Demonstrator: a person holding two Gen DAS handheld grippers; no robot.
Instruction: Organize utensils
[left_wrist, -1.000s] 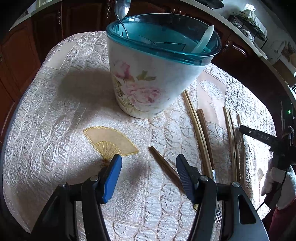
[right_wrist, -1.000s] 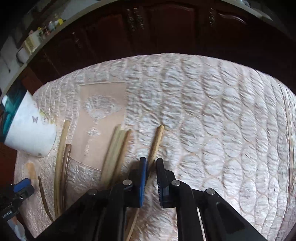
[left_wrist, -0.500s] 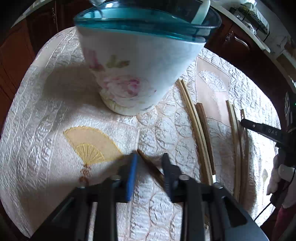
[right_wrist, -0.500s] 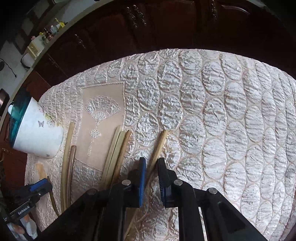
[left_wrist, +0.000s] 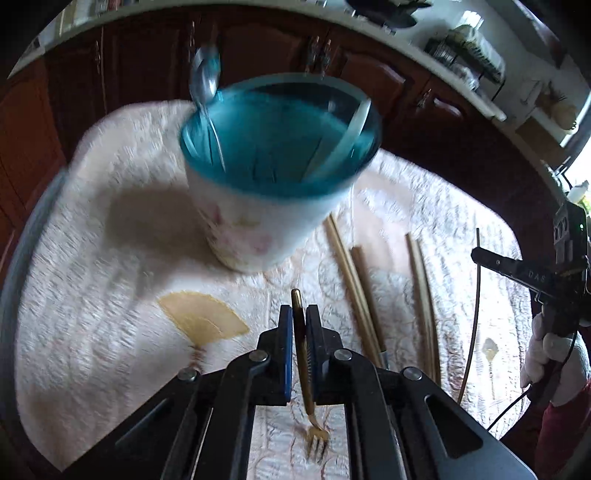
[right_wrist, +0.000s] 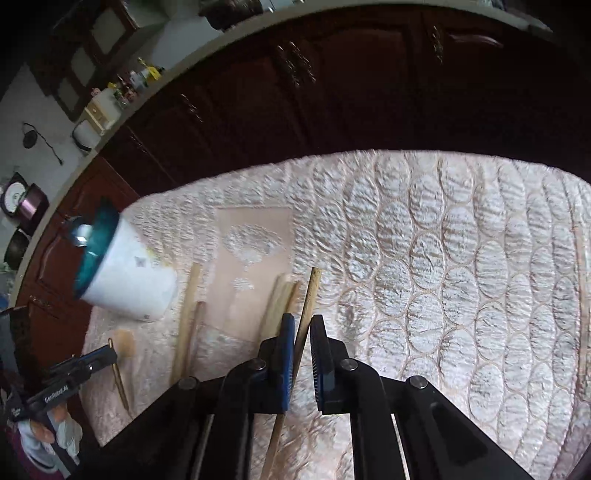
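Observation:
My left gripper has its jaws closing tight on a gold fork. The fork hangs above the cloth, handle up and tines low. Ahead stands a white floral holder with a teal insert; a metal spoon and a white spoon stick out of it. My right gripper is closing on a wooden chopstick pinched between its pads and raised off the cloth. Several more chopsticks lie right of the holder. In the right wrist view the holder stands far left, with the left gripper below it.
A quilted cream tablecloth covers the table, with a tan fan patch near my left gripper. Dark wooden cabinets stand behind the table. A gloved hand holds the right gripper at the right edge of the left wrist view.
The left jaws went from wide open to shut on the fork and raised it off the cloth. The right gripper rose with its chopstick, so the table looks farther away.

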